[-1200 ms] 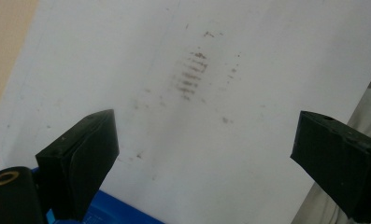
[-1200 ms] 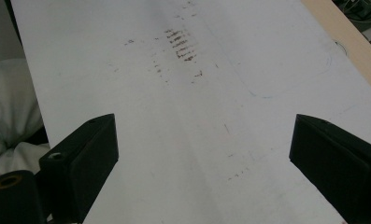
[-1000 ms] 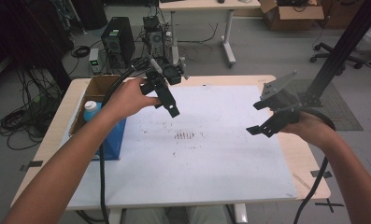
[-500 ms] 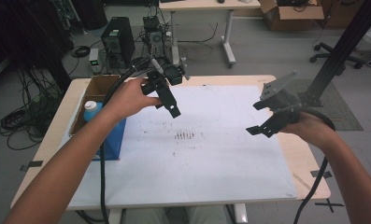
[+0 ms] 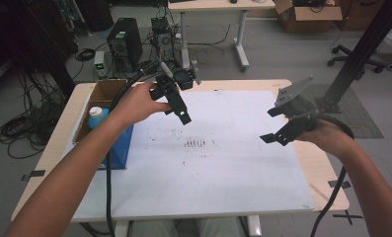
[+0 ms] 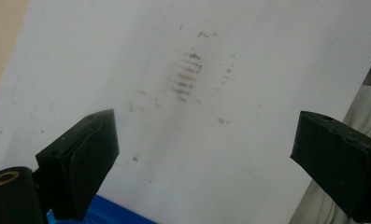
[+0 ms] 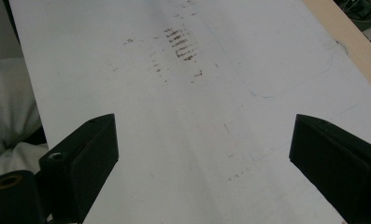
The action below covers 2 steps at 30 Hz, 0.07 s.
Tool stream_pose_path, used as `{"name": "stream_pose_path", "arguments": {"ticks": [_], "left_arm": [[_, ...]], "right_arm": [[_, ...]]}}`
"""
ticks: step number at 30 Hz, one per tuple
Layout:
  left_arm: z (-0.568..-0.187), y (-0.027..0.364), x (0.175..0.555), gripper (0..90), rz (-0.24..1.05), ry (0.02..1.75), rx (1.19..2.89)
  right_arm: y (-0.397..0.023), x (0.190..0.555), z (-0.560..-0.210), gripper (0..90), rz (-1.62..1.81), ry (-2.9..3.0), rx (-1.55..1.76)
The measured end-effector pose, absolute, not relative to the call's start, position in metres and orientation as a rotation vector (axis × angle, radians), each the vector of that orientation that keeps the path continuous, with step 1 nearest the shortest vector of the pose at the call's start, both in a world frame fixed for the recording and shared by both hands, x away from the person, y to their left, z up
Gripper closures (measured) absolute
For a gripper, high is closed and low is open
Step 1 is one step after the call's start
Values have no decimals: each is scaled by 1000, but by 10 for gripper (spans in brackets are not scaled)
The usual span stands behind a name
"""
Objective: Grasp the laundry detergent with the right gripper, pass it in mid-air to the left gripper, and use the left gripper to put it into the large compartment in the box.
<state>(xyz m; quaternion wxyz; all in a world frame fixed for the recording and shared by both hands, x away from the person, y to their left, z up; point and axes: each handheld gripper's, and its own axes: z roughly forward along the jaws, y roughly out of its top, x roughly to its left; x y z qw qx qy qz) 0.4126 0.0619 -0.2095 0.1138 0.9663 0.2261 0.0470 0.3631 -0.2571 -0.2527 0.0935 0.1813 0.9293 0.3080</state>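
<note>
Both claws are hovering spread and empty over the white sheet-covered table [image 5: 223,187], the left claw [image 5: 176,101] lying nearer the blue-capped bottle [image 5: 96,117] in the cardboard box [image 5: 104,91] than the right claw [image 5: 277,126].

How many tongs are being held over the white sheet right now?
2. The left tongs hang over the white sheet's far left part; the right tongs hang over its right edge. Both are open and empty.
</note>
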Motion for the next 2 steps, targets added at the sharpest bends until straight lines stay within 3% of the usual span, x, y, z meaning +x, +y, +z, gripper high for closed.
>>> {"name": "stream_pose_path", "arguments": {"ticks": [2], "left_arm": [[-209, 62, 413, 77, 138, 664, 2832]], "right_arm": [[-257, 363, -253, 78, 913, 2758, 537]]}}
